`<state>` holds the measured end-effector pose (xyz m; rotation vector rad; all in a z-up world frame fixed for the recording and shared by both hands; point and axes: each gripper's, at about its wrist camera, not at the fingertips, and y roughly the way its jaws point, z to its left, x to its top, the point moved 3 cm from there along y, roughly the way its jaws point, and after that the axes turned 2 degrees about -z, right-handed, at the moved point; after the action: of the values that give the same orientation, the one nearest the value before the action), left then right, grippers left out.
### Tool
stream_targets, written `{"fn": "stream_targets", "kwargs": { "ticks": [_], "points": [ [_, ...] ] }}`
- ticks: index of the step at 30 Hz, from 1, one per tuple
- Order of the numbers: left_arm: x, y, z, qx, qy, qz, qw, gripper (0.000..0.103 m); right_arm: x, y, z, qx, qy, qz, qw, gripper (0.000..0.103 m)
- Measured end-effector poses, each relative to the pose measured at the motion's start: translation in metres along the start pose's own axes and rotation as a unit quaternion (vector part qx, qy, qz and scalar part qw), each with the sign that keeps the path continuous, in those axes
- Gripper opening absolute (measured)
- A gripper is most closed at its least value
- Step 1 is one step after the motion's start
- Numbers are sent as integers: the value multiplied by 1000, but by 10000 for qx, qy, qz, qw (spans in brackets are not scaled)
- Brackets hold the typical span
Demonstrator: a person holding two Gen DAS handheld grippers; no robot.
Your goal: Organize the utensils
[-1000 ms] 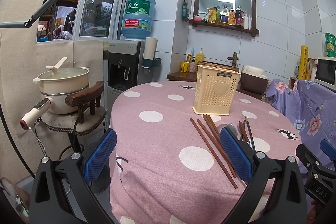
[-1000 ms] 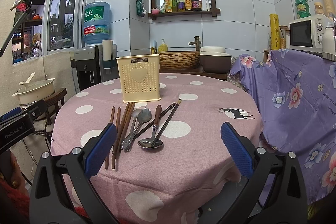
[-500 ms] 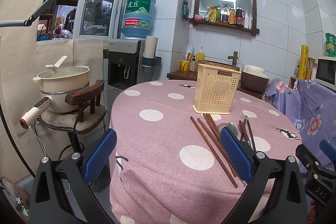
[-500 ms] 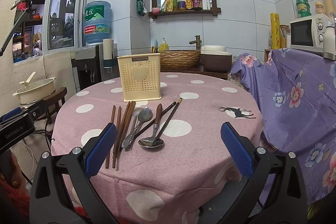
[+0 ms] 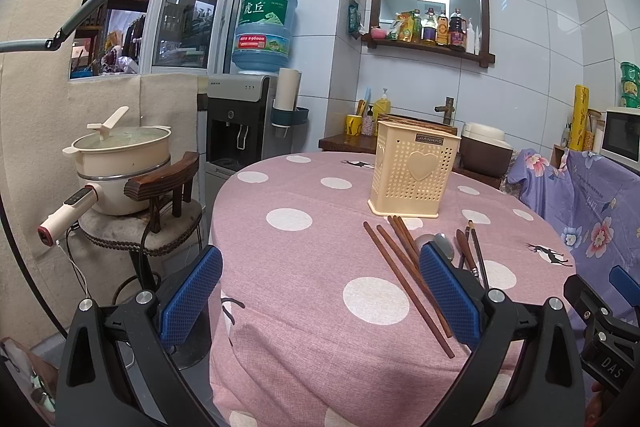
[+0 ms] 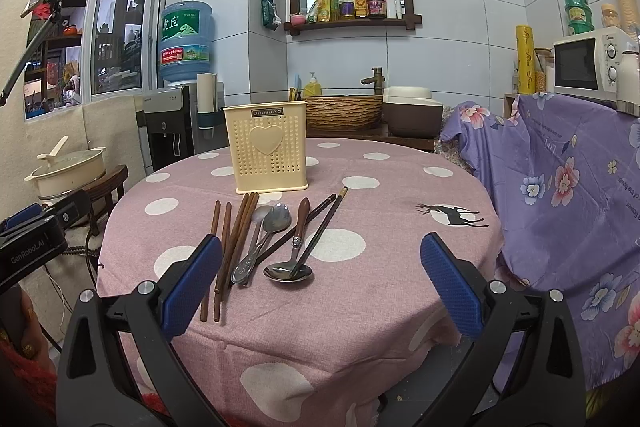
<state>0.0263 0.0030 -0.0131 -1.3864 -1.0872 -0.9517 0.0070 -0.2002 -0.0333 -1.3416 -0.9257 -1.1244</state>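
A cream perforated utensil holder [image 6: 266, 147] with a heart stands on the round pink dotted table [image 6: 400, 195]; it also shows in the left wrist view [image 5: 414, 174]. In front of it lie brown wooden chopsticks [image 6: 228, 245], two steel spoons [image 6: 264, 235], a wooden-handled ladle spoon [image 6: 294, 255] and dark chopsticks [image 6: 320, 227]. The brown chopsticks [image 5: 404, 275] show in the left wrist view too. My right gripper [image 6: 320, 283] is open and empty, at the table's near edge. My left gripper [image 5: 320, 291] is open and empty, over the table's left near edge.
A pot [image 5: 120, 163] sits on a wooden stool left of the table. A water dispenser [image 5: 248, 115] stands behind. A purple flowered cloth [image 6: 560, 187] covers furniture at the right, with a microwave [image 6: 588, 63] on it. A sink counter [image 6: 348, 115] lies beyond the table.
Both views have shifted very slightly; the utensils and holder have not moved, and both grippers stay open.
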Motion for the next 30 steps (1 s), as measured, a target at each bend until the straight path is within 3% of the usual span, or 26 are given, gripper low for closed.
{"fn": "stream_targets", "kwargs": {
  "ticks": [11, 19, 25, 30],
  "points": [
    [-10, 0, 4, 10, -12, 44, 10000, 98, -5, 5, 1, 34, 62, 83, 9999, 98],
    [-17, 8, 3, -93, 10, 306, 9995, 98, -2, 14, 1, 111, -69, 285, 9995, 98],
    [-20, 20, -4, -103, 114, 593, 9981, 98, -7, 38, 2, 524, 13, 687, 9963, 98],
    [-15, 38, -6, -143, 266, 794, 9964, 98, -9, 60, 0, 471, -32, 971, 9941, 98]
  ]
}}
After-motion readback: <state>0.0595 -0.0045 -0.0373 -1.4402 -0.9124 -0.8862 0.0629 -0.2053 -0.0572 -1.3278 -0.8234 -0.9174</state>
